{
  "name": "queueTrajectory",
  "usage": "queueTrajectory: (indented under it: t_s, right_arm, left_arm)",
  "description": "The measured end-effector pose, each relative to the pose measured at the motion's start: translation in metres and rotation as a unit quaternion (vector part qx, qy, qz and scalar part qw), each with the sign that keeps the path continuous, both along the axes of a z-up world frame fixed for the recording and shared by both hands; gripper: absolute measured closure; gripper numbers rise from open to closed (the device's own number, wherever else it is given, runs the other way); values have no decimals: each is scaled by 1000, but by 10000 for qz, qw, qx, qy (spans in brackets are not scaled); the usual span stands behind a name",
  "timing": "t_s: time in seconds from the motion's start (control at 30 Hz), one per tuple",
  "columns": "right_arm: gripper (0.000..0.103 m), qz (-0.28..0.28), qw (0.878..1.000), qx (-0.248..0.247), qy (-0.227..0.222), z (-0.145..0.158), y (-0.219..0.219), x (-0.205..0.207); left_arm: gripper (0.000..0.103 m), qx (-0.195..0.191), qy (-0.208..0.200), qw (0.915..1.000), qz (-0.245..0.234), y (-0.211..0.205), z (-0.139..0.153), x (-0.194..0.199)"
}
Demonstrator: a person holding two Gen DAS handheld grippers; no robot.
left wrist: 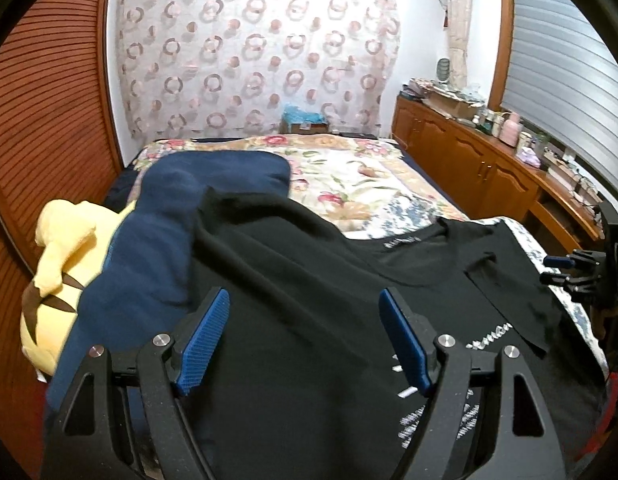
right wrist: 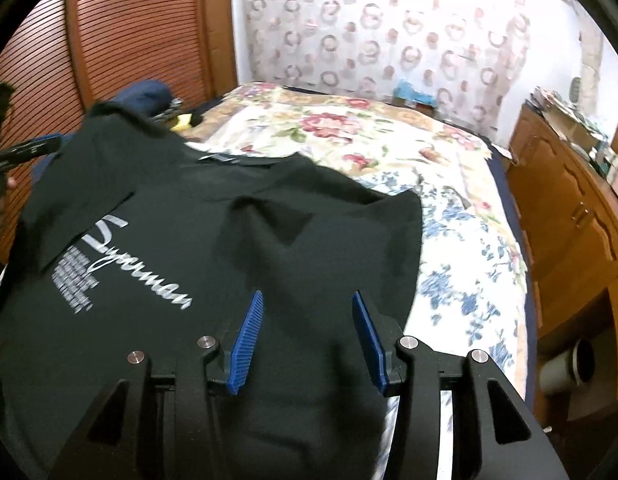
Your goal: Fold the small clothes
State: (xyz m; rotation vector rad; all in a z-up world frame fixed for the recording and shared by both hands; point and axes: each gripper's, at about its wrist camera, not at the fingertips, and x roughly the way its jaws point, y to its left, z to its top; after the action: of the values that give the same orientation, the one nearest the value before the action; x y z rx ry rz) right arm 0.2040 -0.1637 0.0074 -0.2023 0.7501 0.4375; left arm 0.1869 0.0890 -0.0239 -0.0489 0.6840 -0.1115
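Observation:
A black T-shirt with white lettering lies spread on the floral bed, its sleeves folded in over the body; it also shows in the right wrist view. My left gripper is open and empty, hovering over the shirt's left part. My right gripper is open and empty, over the shirt's right part near its edge. The right gripper also shows at the right edge of the left wrist view. The left gripper's body shows at the left of the right wrist view.
A navy garment and a yellow plush toy lie left of the shirt. The floral bedspread stretches beyond. A wooden cabinet with clutter runs along the right. A slatted wooden door stands at the left.

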Motion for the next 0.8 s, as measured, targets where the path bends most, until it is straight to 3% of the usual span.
queueTrajectory:
  t_s: [0.3,0.8]
  right_arm:
    - [55,-389,9992,-44,78,-15,-10,57]
    - [55,-589,9975,70,391,-28,-12,107]
  left_arm:
    - [26,41,175,9994,289,25,-9,26]
    - [31,49,325,9991,278,38,-13,46]
